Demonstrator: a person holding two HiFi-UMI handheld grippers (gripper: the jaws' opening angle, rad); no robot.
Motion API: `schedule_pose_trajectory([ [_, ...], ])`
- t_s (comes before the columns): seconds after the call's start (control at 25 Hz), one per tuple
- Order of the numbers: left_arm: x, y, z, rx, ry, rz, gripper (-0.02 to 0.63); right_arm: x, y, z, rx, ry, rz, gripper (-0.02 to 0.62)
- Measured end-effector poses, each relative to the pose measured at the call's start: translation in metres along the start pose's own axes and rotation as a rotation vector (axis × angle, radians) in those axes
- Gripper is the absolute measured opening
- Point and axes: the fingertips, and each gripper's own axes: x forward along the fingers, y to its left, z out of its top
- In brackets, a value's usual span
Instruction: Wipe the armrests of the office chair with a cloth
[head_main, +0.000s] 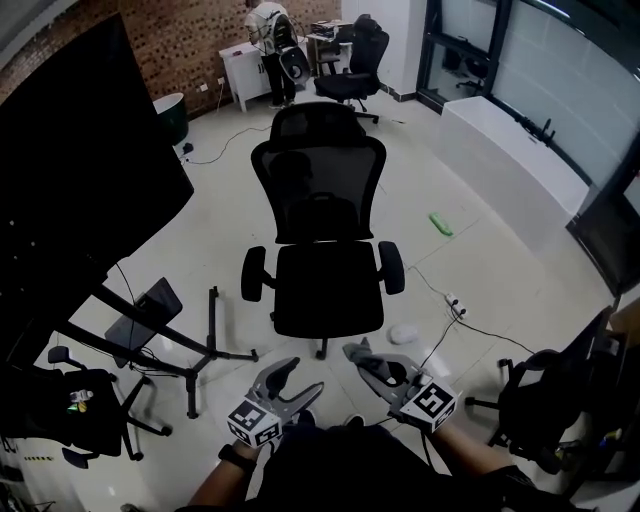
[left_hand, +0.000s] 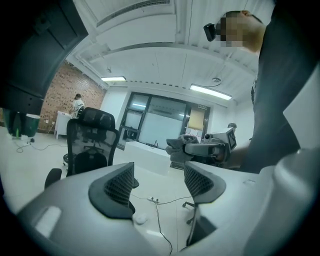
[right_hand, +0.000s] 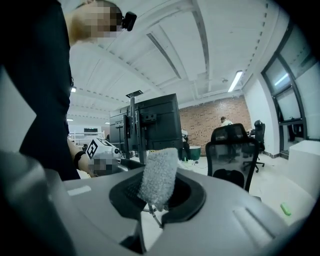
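The cloth was pinched tight in the right gripper, well apart from the office chair in front. The left gripper was spread wide, holding nothing. To wipe well, the cloth should press flat along each armrest.

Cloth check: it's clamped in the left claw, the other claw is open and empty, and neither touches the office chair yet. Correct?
Not quite. The cloth is clamped in the right claw, as the right gripper view shows; the left claw is the open, empty one. Neither touches the office chair yet.
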Motion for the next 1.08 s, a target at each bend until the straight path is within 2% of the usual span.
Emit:
schedule_pose_trajectory([
  [0.32, -0.027, -0.001, 0.035, 0.050, -0.043, -0.014, 0.336, 0.017, 0.017, 0.033, 0.012, -0.070, -0.025, 0.037],
  [0.48, -0.039, 0.003, 0.034, 0.053, -0.055, -0.028, 0.336, 0.024, 0.031, 0.043, 0.001, -0.088, -0.028, 0.037],
  [0.72, -0.047, 0.002, 0.043, 0.065, -0.084, -0.053, 0.336, 0.021, 0.041, 0.047, -0.015, -0.068, -0.041, 0.037],
  [1.08, -0.055, -0.005, 0.051, 0.076, -0.082, -0.072, 0.336, 0.021, 0.056, 0.054, -0.027, -0.078, -0.045, 0.037],
])
